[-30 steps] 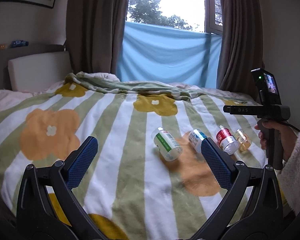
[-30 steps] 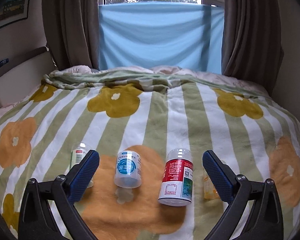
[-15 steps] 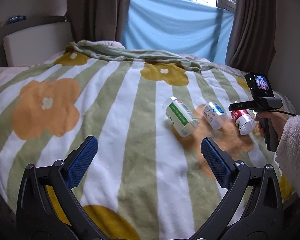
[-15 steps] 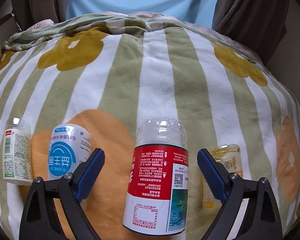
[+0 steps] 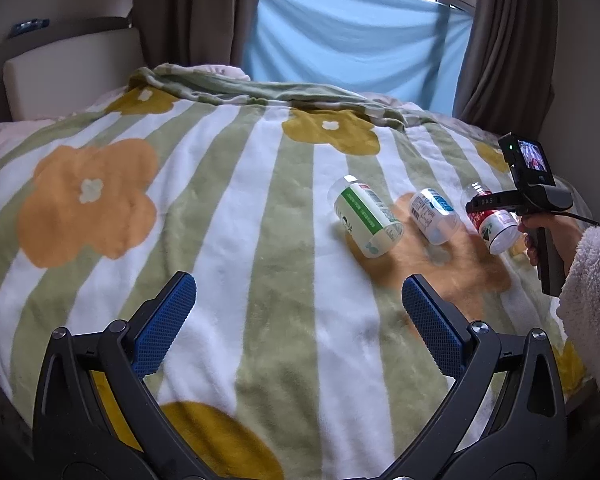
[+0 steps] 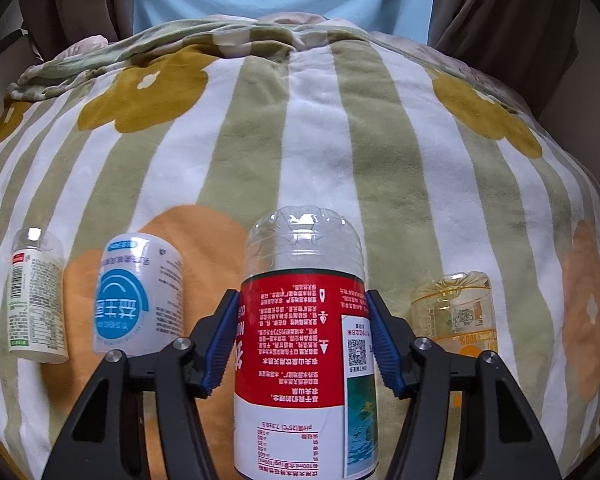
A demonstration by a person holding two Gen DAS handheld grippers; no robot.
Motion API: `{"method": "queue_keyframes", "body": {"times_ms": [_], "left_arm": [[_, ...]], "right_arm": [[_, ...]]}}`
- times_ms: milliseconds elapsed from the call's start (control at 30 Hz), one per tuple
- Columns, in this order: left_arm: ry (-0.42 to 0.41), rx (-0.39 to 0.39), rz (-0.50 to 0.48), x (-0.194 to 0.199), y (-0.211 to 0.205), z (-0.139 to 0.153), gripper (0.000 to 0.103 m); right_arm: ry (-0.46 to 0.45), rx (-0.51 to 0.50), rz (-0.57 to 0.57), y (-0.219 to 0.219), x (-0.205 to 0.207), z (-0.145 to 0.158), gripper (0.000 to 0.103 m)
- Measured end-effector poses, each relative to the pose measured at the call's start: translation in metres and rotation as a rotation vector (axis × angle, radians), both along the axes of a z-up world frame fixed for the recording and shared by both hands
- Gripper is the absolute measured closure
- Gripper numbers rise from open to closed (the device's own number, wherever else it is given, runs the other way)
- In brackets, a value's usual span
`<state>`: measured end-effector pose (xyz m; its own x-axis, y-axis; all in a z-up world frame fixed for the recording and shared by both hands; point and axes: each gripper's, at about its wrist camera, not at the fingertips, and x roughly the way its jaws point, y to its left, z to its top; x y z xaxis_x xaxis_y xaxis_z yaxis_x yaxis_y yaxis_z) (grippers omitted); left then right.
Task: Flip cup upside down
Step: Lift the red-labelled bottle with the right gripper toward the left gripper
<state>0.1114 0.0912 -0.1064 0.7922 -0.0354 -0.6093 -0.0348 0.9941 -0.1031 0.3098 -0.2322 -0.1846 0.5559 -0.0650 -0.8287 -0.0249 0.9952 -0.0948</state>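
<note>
Several clear plastic cups lie on their sides in a row on the flowered blanket (image 5: 236,208). My right gripper (image 6: 302,344) is shut on the red-label cup (image 6: 300,280), its blue pads pressed against both sides. The cup's domed closed end points away from the camera. In the left wrist view the same red-label cup (image 5: 496,226) sits at the tip of the right gripper's handle (image 5: 540,200), held by a hand. My left gripper (image 5: 296,300) hangs open over bare blanket, well left of the cups, with nothing between its fingers.
A green-label cup (image 6: 36,300), a blue-label cup (image 6: 138,300) and a yellow cup (image 6: 454,312) flank the red one. A padded headboard (image 5: 72,64) stands at the left. Curtains and a blue cloth (image 5: 352,48) hang behind. The bed edge drops off at the right.
My right gripper moved down and forward onto the red-label cup and shut on it. My left gripper tilted lower toward the blanket, still open.
</note>
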Motion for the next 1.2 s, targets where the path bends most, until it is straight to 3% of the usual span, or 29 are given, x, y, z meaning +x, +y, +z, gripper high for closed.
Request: {"method": "queue_keyframes", "body": {"times_ms": [233, 333, 533, 733, 1133, 1200], "left_arm": [[0.018, -0.022, -0.005, -0.014, 0.014, 0.0, 0.0], [0.029, -0.032, -0.007, -0.019, 0.017, 0.0, 0.0], [0.03, 0.044, 0.006, -0.031, 0.016, 0.006, 0.0], [0.019, 0.105, 0.005, -0.042, 0.017, 0.01, 0.0], [0.092, 0.023, 0.009, -0.039, 0.033, 0.005, 0.0], [0.1, 0.041, 0.028, -0.039, 0.034, 0.004, 0.0]], "right_arm": [[-0.097, 0.098, 0.069, 0.03, -0.063, 0.053, 0.046], [-0.134, 0.145, 0.083, 0.047, -0.103, 0.061, 0.046], [-0.107, 0.201, 0.099, 0.083, -0.158, 0.035, 0.046], [-0.035, 0.203, 0.065, 0.1, -0.166, -0.004, 0.046], [0.054, 0.177, 0.006, 0.1, -0.156, -0.037, 0.045], [0.063, 0.198, -0.01, 0.098, -0.155, -0.04, 0.038]]}}
